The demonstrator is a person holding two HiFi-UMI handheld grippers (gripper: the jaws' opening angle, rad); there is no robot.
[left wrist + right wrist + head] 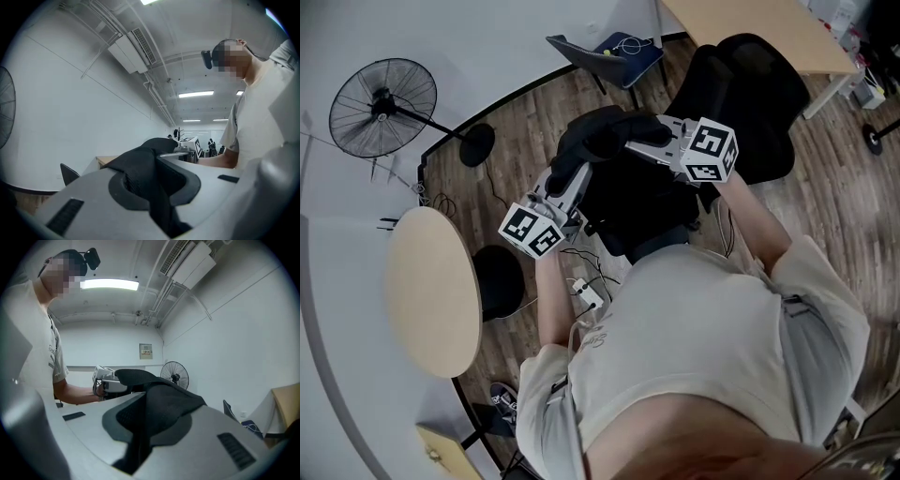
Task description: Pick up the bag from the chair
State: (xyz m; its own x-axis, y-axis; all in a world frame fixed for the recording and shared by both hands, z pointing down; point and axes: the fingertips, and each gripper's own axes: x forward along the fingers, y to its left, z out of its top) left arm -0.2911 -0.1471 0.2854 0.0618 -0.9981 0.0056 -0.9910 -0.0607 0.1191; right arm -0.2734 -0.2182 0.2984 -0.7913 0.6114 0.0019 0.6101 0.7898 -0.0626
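Shirt [703, 347] of the person, pale, fills the near foreground directly below the bag [628, 202]. The bag is black and hangs lifted in front of the person's chest, carried between both tools and clear of the chair [750, 84]. Its far edge overlaps the chair's near side in the head view.

Left hand-held gripper [574, 173] sits at the bag's near-left corner. Its own view shows its jaws clamped tight on a black woven strap [140, 176] of the bag. Right hand-held gripper [630, 145] sits at the bag's upper right. Its jaws are likewise closed on black fabric [164, 413] of the bag.

Left of the bag, a white power strip [587, 293] lies on the wood floor, with a round desk [431, 291] beyond it. The chair stands just behind the bag. Further left of the bag is a black fan [382, 108]. Behind the bag, farther off, stand a blue seat [614, 52] and a wooden desk [759, 28].
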